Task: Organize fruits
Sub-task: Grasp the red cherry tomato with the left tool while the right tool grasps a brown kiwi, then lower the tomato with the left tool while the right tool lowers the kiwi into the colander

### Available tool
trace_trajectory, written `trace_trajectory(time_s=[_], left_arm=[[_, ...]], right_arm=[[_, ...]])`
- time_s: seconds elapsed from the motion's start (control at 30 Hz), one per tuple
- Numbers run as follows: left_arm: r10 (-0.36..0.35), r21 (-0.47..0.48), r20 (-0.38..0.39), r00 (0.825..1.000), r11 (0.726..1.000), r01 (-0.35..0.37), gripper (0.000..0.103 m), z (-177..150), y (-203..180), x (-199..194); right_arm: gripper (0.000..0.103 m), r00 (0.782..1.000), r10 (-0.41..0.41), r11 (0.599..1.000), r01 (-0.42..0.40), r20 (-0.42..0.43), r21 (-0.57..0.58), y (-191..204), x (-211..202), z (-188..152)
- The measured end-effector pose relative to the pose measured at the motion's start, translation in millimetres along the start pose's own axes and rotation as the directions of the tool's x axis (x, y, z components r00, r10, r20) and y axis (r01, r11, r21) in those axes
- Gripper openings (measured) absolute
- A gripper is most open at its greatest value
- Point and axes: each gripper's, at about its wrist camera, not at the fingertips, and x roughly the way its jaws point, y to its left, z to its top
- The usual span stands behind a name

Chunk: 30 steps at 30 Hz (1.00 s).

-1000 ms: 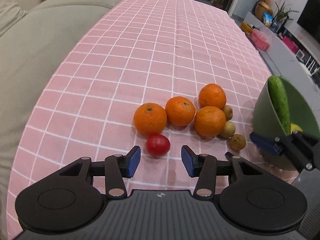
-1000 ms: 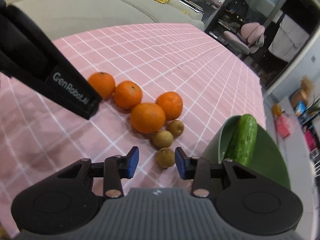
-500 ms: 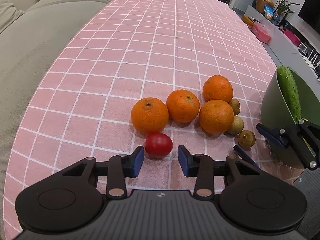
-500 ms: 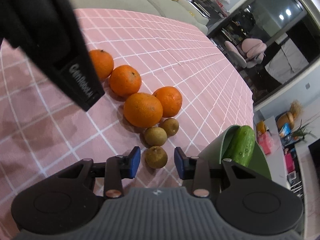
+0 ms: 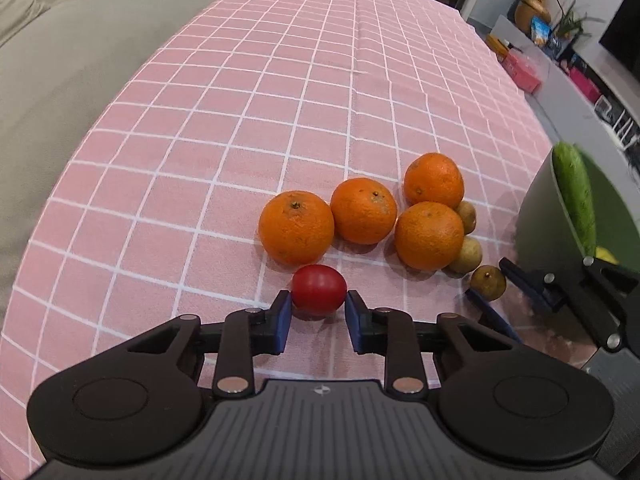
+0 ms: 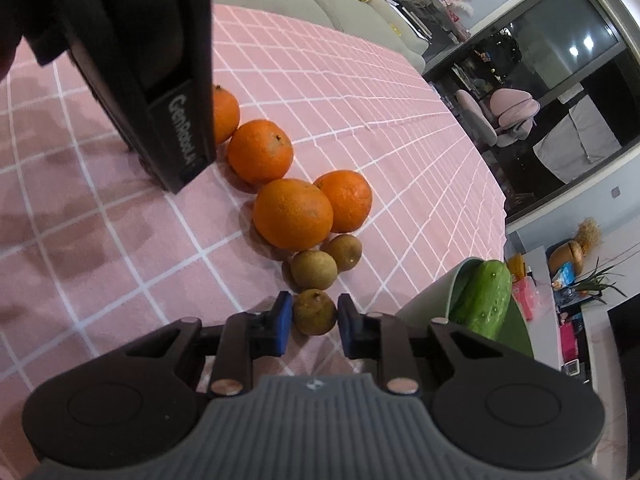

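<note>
We hold our left gripper (image 5: 318,315) low over the pink checked tablecloth (image 5: 248,120), its blue pads (image 5: 285,314) set on either side of a small red tomato (image 5: 319,289). The pads sit right against the tomato's flanks, but we cannot tell whether they truly press on it, so whether the jaws are clenched or merely closing around it is unclear. The tomato rests on the cloth just in front of the nearest orange (image 5: 296,227).

Four oranges lie in a loose cluster beyond the tomato; in the right wrist view the leftmost orange (image 6: 225,114) is partly hidden behind the black body of the left gripper (image 6: 132,52). Three small brown longan-like fruits trail off from the cluster towards a green bowl (image 6: 428,300). The two farther brown fruits (image 6: 314,270) touch each other and the big orange (image 6: 293,214).

Our right gripper (image 6: 313,321) brackets the nearest brown fruit (image 6: 315,312), which lies on the cloth between the blue pads. A thin gap seems to show on each side, yet we cannot say for certain whether these jaws grasp it.

The bowl stands to the right, just beside that fruit, with a cucumber (image 6: 486,300) leaning on end inside it against the rim.
</note>
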Motion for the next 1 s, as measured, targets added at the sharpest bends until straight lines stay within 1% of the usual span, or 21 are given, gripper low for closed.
trace_trajectory(time_s=[0.1, 0.27, 0.4, 0.53, 0.63, 0.7, 0.8, 0.93, 1.0], left_arm=[[0.004, 0.009, 0.018, 1.000, 1.000, -0.004, 0.032, 0, -2, -8], [-0.031, 0.023, 0.050, 0.998, 0.999, 0.030, 0.032, 0, -9, -28], [-0.084, 0.040, 0.086, 0.993, 0.996, 0.081, 0.032, 5, -21, -48], [-0.150, 0.082, 0.122, 0.981, 0.987, 0.141, 0.032, 11, -40, -69], [-0.208, 0.116, 0.127, 0.970, 0.974, 0.194, 0.032, 15, -55, -78], [-0.234, 0.142, 0.120, 0.965, 0.966, 0.217, 0.032, 16, -66, -81], [-0.276, 0.191, 0.100, 0.956, 0.948, 0.254, 0.032, 19, -87, -81], [-0.334, 0.245, 0.036, 0.942, 0.917, 0.315, 0.032, 21, -117, -74], [-0.360, 0.254, -0.007, 0.933, 0.902, 0.350, 0.032, 20, -131, -65]], right_arm=[[0.020, 1.000, 0.001, 1.000, -0.002, 0.022, 0.006, -3, -9, 1], [0.020, 0.998, 0.031, 0.997, -0.036, 0.062, 0.067, -15, -29, 1], [0.020, 0.992, 0.081, 0.982, -0.096, 0.095, 0.166, -33, -50, -1], [0.020, 0.985, 0.117, 0.954, -0.147, 0.127, 0.260, -55, -76, -6], [0.020, 0.981, 0.133, 0.929, -0.172, 0.139, 0.328, -78, -92, -14], [0.020, 0.979, 0.155, 0.904, -0.195, 0.131, 0.380, -94, -99, -23], [0.020, 0.973, 0.204, 0.852, -0.230, 0.105, 0.470, -125, -103, -41], [0.021, 0.965, 0.254, 0.790, -0.248, 0.069, 0.561, -162, -100, -65], [0.021, 0.955, 0.293, 0.764, -0.264, 0.047, 0.589, -176, -97, -76]])
